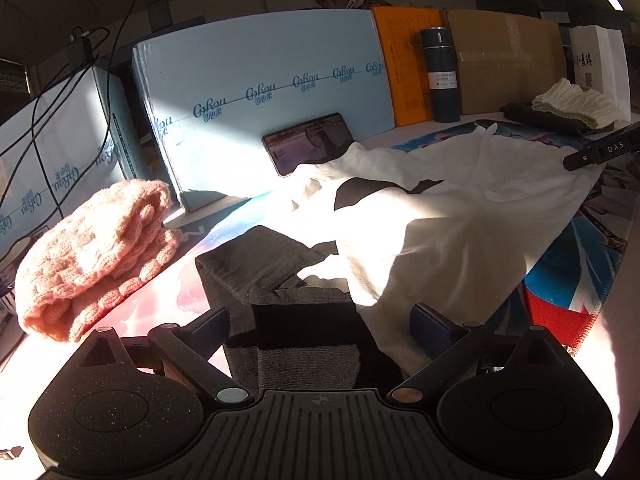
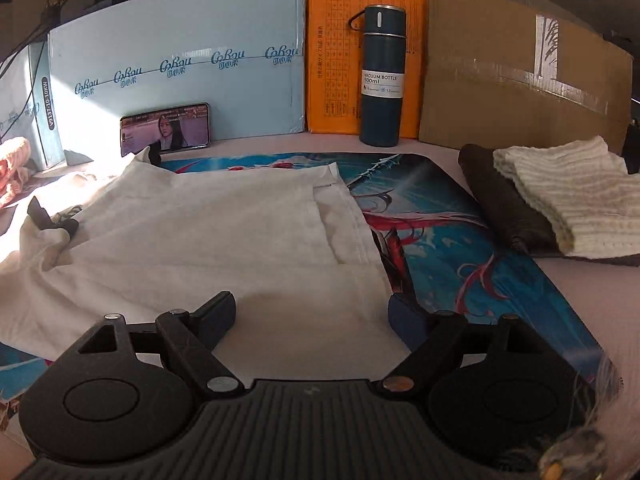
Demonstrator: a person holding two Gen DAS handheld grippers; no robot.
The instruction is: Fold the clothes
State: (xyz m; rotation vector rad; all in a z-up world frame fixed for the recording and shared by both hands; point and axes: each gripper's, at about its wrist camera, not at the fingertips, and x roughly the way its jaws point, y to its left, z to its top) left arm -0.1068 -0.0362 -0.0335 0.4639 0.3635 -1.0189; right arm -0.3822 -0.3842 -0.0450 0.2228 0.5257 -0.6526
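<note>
From the left wrist we see our left tool (image 1: 320,322) spread wide, a dark grey garment (image 1: 272,268) between its fingers, unpinched, beside the white shirt (image 1: 440,208) on the worktop (image 1: 616,344). From the right wrist, our right tool (image 2: 310,312) gapes empty over the shirt's hem.

Right gripper (image 2: 312,314) jaws wide apart over white shirt (image 2: 200,232) hem; nothing gripped

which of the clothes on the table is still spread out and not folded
The white shirt, lying open across the printed mat. The pink knit, cream knit and dark garment beneath it are folded.
</note>
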